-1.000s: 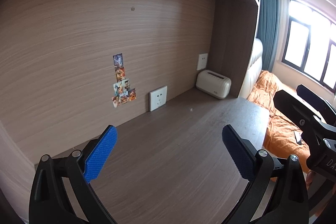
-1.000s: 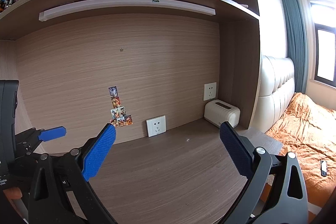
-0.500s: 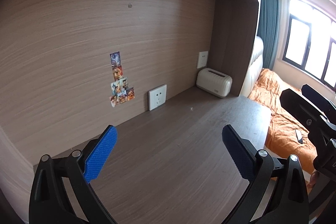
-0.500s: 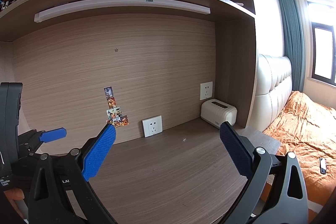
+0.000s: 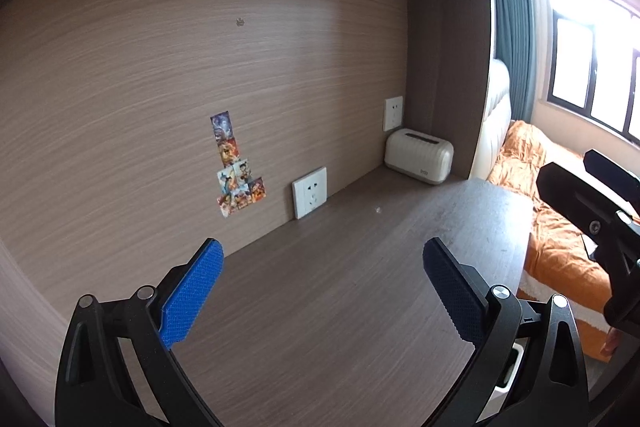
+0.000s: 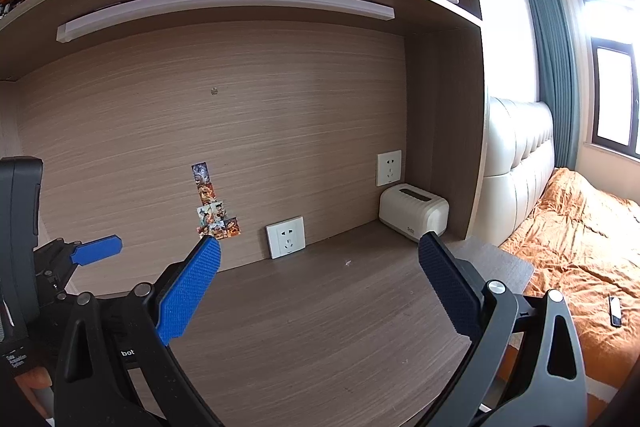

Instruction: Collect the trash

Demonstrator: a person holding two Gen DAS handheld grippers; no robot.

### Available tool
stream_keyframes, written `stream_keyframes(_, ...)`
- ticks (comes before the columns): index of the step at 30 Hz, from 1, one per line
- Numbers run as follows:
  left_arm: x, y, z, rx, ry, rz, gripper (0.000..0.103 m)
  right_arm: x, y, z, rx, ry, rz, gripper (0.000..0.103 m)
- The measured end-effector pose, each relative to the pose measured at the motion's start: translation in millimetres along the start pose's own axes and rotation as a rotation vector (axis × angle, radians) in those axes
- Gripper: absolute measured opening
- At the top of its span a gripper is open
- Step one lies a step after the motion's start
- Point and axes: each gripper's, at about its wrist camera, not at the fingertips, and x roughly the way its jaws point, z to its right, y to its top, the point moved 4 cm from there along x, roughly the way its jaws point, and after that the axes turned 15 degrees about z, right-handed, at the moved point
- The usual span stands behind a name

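With both grippers spread and empty, left gripper point(image 5: 320, 291) and right gripper point(image 6: 320, 287), I scan the tabletop point(image 6: 320, 307); next, I judge, reach that pale speck point(image 6: 347, 262)

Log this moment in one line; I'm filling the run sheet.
left gripper: open, empty | right gripper: open, empty | desk: tiny white scrap | nothing grasped yet

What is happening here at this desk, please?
A person holds two grippers above a wooden desk. The left gripper and the right gripper are both open and hold nothing. The desk carries a cream box in its far corner and one tiny pale scrap near the wall socket. Nothing is picked up yet.
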Motion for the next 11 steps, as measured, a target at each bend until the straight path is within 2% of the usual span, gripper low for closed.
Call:
stream_keyframes(8, 7.0, -0.1, -2.5, -0.033, 0.002, -0.003, 0.098, -1.1, 0.9, 9.8, 0.0, -0.024, 0.006, 0.099)
stream_keyframes(11, 12.3, -1.9, -1.7, -0.051, -0.044, -0.023, 0.098, 0.4, 0.5, 12.2, 0.0, -0.03, 0.004, 0.099)
